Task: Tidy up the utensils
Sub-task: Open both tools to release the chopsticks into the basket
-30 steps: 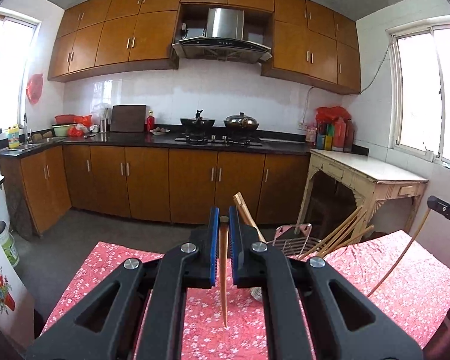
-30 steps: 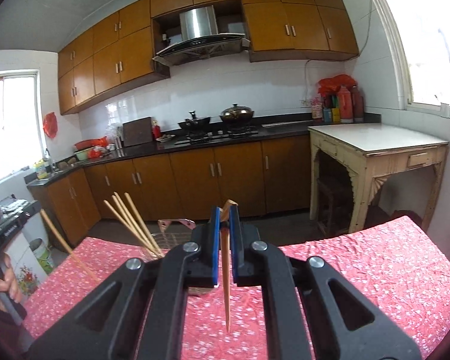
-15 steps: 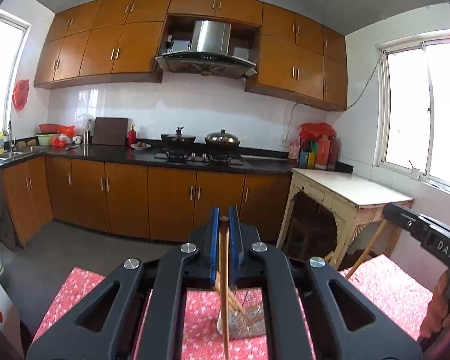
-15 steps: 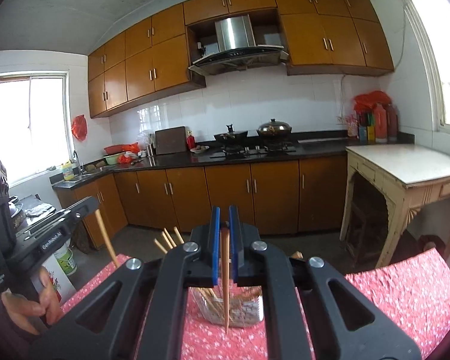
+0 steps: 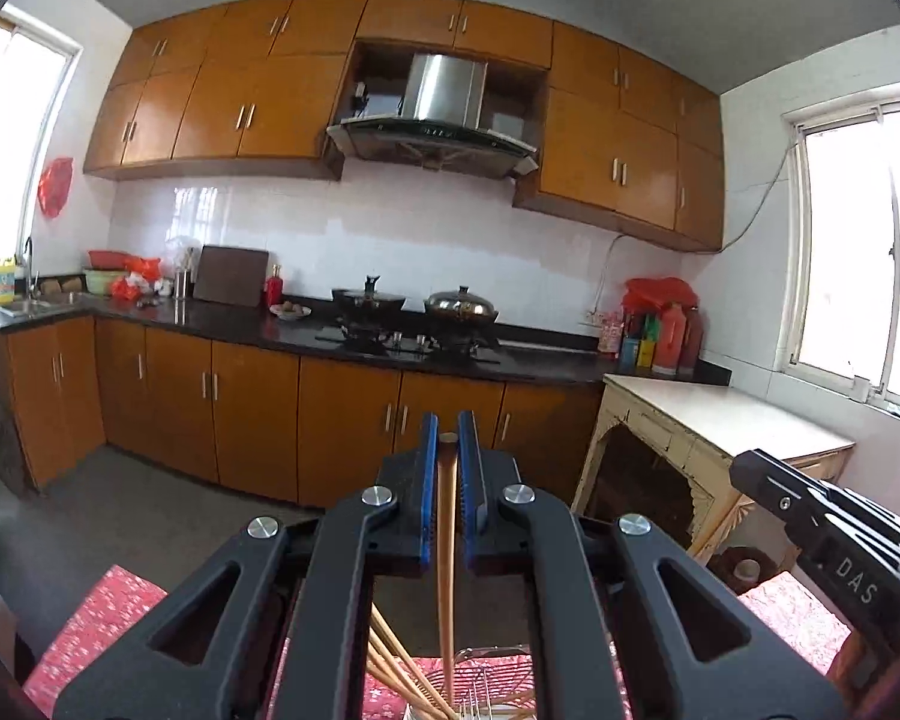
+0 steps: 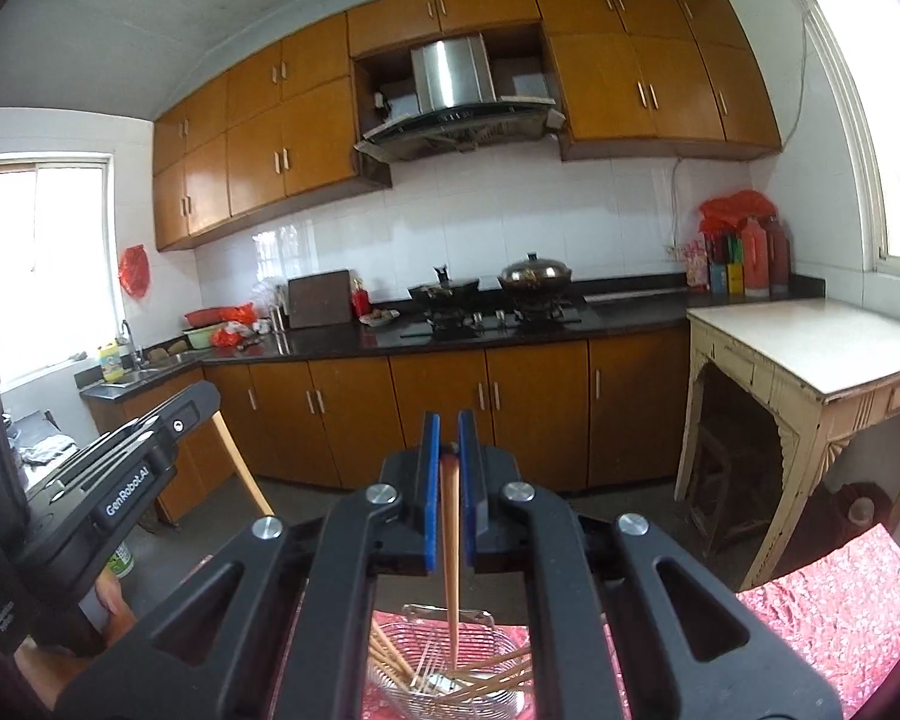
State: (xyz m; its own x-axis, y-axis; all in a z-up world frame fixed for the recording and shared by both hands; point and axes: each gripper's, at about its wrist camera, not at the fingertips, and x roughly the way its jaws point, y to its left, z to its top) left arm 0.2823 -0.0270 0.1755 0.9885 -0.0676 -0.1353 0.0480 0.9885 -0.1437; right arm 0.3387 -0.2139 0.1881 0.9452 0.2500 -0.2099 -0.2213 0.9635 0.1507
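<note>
The left gripper (image 5: 448,444) clamps one chopstick (image 5: 447,570) upright; the right gripper (image 6: 448,444) clamps another chopstick (image 6: 450,546) above the wire basket (image 6: 498,642) on the desk (image 6: 822,612).

Orange-brown wooden cabinets (image 5: 240,114) are mounted above a black countertop (image 5: 258,327), with a steel range hood (image 5: 435,114) set between them. A wok (image 5: 369,300) and a lidded pot (image 5: 461,305) are placed on the gas hob. A cream side table (image 6: 810,348) is seen under the window (image 5: 864,246), red bottles (image 6: 762,255) close by
</note>
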